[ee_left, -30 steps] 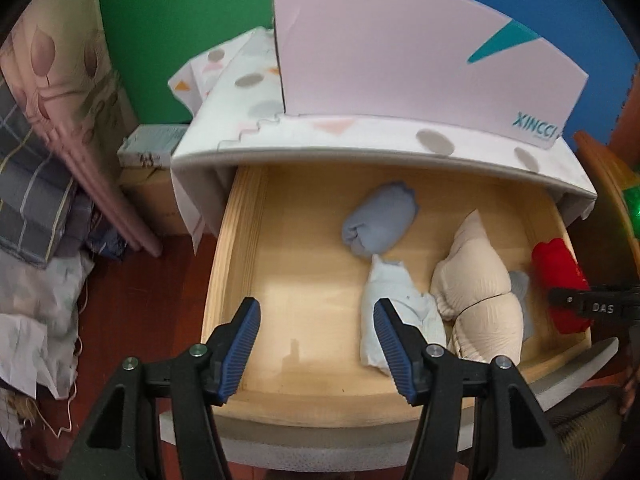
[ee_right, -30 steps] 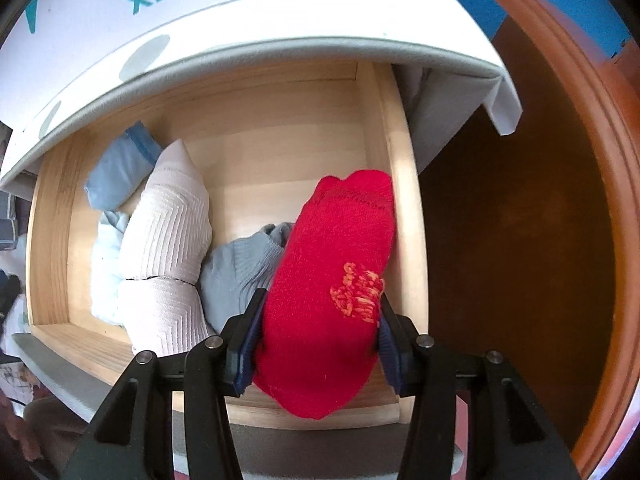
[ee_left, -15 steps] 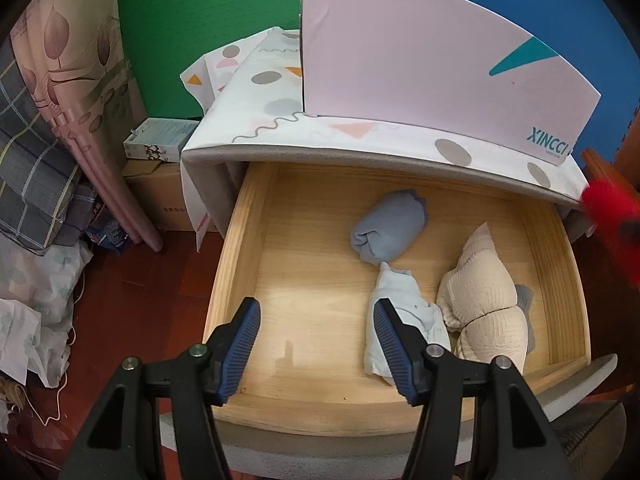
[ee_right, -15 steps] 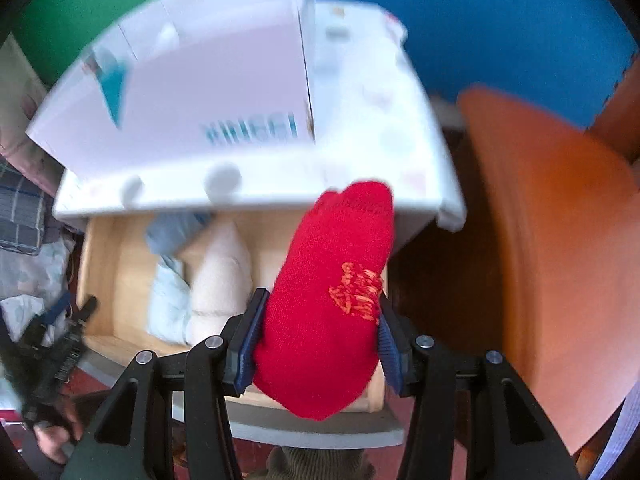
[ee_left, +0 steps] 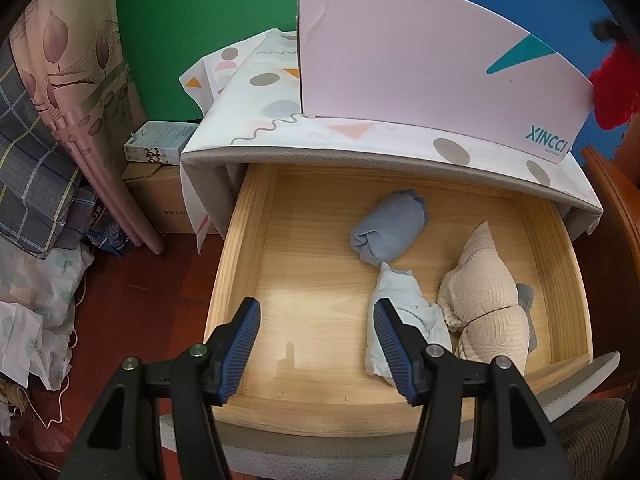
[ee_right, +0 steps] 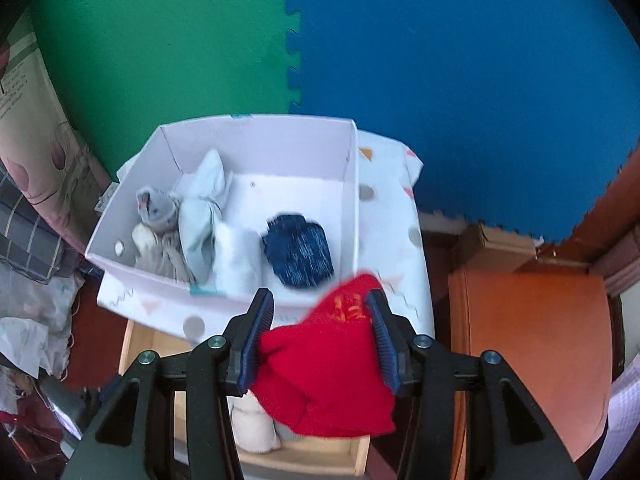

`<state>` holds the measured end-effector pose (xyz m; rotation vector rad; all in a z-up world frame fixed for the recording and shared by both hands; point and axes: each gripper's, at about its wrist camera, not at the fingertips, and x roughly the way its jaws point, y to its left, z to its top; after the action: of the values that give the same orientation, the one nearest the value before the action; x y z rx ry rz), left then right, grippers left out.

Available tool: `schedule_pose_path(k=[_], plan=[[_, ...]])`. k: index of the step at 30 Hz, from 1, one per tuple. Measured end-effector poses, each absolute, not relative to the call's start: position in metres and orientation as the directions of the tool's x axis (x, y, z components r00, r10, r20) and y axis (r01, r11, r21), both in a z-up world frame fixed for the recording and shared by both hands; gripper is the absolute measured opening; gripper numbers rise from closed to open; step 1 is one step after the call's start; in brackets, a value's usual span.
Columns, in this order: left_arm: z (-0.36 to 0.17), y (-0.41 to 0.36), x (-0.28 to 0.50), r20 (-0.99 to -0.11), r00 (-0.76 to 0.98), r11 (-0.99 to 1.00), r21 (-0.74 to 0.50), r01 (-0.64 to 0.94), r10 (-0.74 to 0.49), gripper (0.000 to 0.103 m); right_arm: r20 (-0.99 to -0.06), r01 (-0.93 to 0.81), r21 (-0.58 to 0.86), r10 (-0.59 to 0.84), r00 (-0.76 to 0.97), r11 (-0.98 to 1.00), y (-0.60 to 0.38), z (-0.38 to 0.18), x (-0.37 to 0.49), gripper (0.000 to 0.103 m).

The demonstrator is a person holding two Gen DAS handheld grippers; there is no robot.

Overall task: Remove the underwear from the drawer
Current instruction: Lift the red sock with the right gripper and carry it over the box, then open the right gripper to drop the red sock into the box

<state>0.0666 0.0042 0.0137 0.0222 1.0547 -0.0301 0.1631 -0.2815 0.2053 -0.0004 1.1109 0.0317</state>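
The red underwear (ee_right: 326, 380) hangs clamped between the right gripper (ee_right: 320, 338) fingers, above the box's (ee_right: 348, 184) near right corner. Best carry it further over the box before letting go. The left gripper (ee_left: 316, 346) hovers spread wide and empty above the drawer (ee_left: 236, 248), where 4 rolled pieces lie.

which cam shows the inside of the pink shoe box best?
Right wrist. It looks down into the pink shoe box, showing rolled garments including a dark blue one, with the red underwear in the right tool. Left wrist shows only the box's outer wall.
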Motion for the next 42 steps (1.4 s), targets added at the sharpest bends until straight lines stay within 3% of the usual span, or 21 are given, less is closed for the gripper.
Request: schedule_pose_path(k=[13, 19, 29, 38, 42], plan=[[0.013, 0.014, 0.067, -0.873, 0.488, 1.000, -0.013, 0.013, -0.017, 0.060, -0.947, -0.046, 0.036, 0.049, 0.317, 0.998, -0.236, 0.133, 0.240, 0.031], [0.013, 0.014, 0.068, -0.872, 0.489, 1.000, -0.019, 0.014, -0.023, 0.060, -0.945, -0.050, 0.030, 0.045, 0.323, 0.998, -0.231, 0.119, 0.265, 0.017], [0.014, 0.019, 0.068, -0.866, 0.497, 0.999, -0.052, 0.002, -0.046, 0.060, -0.954, -0.076, 0.021, 0.042, 0.296, 0.997, -0.233, 0.098, 0.299, 0.021], [0.013, 0.017, 0.068, -0.870, 0.492, 0.999, -0.044, 0.001, -0.039, 0.060, -0.938, -0.114, 0.052, 0.088, 0.336, 0.992, -0.236, 0.142, 0.271, 0.024], [0.011, 0.016, 0.070, -0.875, 0.484, 1.000, -0.030, -0.007, -0.023, 0.060, -0.934, -0.158, 0.049, 0.101, 0.343, 0.986, -0.235, 0.169, 0.234, 0.031]])
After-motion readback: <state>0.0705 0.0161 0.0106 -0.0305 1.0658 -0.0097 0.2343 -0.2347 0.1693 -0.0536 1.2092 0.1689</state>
